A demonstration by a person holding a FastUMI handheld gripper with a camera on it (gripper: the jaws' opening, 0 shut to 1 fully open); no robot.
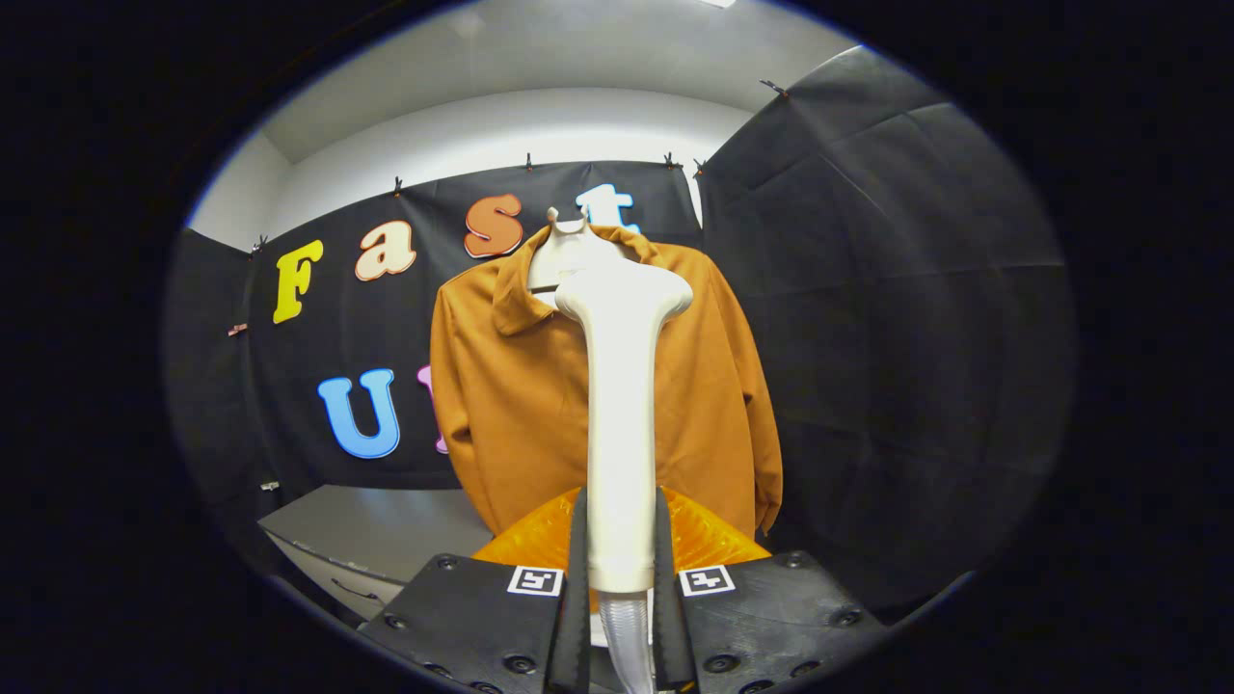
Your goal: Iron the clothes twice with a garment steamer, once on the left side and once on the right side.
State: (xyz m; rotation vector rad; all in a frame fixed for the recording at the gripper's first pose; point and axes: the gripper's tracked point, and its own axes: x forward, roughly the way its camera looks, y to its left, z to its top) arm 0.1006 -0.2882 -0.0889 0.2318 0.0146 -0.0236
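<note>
Garment steamer (622,405), white, upright: long smooth handle rising from between the gripper's fingers to a wider, rounded head at the top. Gripper (622,588) holds it by the lower handle, both fingers (578,578) pressing the handle from either side, narrowly set with the handle filling the space between them. Clear ribbed hose (625,641) leaves the bottom end of the handle and runs down between the finger bases. Steamer head stands in front of the collar area of the clothes; whether it touches the fabric cannot be told. Clothes: one brown long-sleeved collared shirt (511,395), hanging just beyond the steamer on a pale hanger (564,253), front facing the gripper, both sleeves hanging down at the sides, collar folded open around the hanger's neck. Steamer handle covers the middle of the shirt front, with fabric showing on both sides of it. Grey cabinet or counter (376,535) with a handled drawer front sits low beside the shirt's lower hem, against the black cloth wall (868,289). White wall and ceiling (530,67) rise above the cloth.
</note>
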